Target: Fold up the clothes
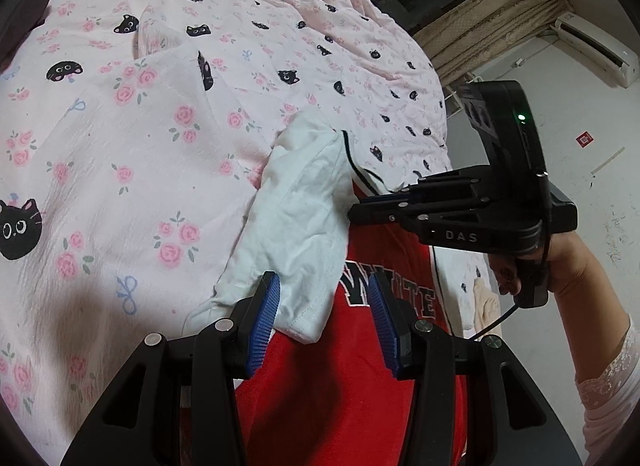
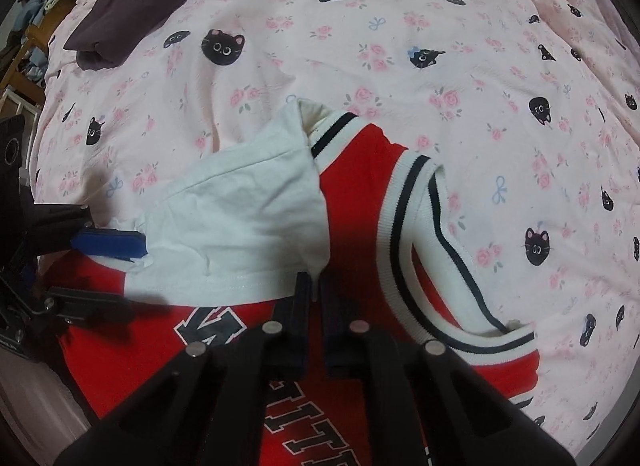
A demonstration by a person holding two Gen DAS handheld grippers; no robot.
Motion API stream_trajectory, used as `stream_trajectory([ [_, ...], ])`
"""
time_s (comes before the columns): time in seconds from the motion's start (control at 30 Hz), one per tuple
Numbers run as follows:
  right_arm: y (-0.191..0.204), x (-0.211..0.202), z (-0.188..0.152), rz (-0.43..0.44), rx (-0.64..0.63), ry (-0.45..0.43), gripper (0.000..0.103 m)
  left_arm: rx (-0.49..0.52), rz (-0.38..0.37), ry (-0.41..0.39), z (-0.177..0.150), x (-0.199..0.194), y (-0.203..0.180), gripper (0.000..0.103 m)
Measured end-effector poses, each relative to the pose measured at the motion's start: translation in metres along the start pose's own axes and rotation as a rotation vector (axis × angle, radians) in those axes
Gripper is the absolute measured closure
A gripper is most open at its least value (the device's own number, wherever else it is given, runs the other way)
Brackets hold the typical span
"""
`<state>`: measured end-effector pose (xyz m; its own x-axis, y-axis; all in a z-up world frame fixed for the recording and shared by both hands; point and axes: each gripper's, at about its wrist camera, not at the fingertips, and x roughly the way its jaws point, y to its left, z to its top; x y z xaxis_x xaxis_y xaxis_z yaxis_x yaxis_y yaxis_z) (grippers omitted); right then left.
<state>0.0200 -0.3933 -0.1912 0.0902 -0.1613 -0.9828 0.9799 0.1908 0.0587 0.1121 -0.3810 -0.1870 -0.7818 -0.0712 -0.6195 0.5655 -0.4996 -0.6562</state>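
Note:
A red jersey [image 1: 360, 386] [image 2: 352, 193] with black-and-white lettering and striped trim lies on the bed. Its white sleeve [image 1: 300, 205] [image 2: 240, 217] is folded across the red chest. My left gripper [image 1: 325, 324] stands open over the sleeve's hem, and its left blue pad [image 1: 268, 322] touches the white cloth. In the right wrist view the left gripper [image 2: 104, 274] sits at the sleeve's left end, jaws apart. My right gripper [image 2: 317, 294] is shut on the sleeve's lower edge, a strip of white cloth pinched between its fingers. The right gripper [image 1: 354, 211] also shows in the left wrist view.
A pink bedsheet [image 1: 140, 145] [image 2: 440, 65] printed with roses and black cats covers the bed. A folded dark garment [image 2: 136, 5] lies at the far left. A person's hand [image 1: 560, 266] holds the right gripper past the bed's edge. Curtain [image 1: 492, 21] and air conditioner [image 1: 592, 45] stand behind.

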Motion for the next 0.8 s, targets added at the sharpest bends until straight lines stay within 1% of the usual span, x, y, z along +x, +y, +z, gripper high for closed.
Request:
stream_trajectory([
  [0.17, 0.005, -0.017, -0.011, 0.022, -0.016, -0.011, 0.099, 0.014, -0.022, -0.014, 0.002, -0.003, -0.004, 0.062],
  [0.3, 0.004, -0.022, -0.025, 0.036, -0.013, 0.015, 0.099, 0.032, -0.049, -0.019, 0.003, -0.003, -0.010, 0.062],
  [0.43, -0.002, -0.006, -0.029, 0.005, 0.020, 0.047, 0.099, 0.024, -0.049, 0.036, 0.000, 0.008, -0.008, 0.062],
  [0.53, -0.003, 0.007, -0.027, -0.071, 0.040, 0.063, 0.092, 0.020, -0.032, 0.057, -0.003, 0.012, -0.004, 0.062],
  [0.57, -0.001, 0.006, -0.023, -0.078, 0.039, 0.050, 0.089, 0.022, -0.027, 0.060, -0.003, 0.013, -0.005, 0.062],
  [0.8, 0.016, -0.019, 0.005, -0.083, 0.018, -0.090, 0.089, 0.038, -0.009, 0.062, -0.006, 0.014, -0.009, 0.062],
])
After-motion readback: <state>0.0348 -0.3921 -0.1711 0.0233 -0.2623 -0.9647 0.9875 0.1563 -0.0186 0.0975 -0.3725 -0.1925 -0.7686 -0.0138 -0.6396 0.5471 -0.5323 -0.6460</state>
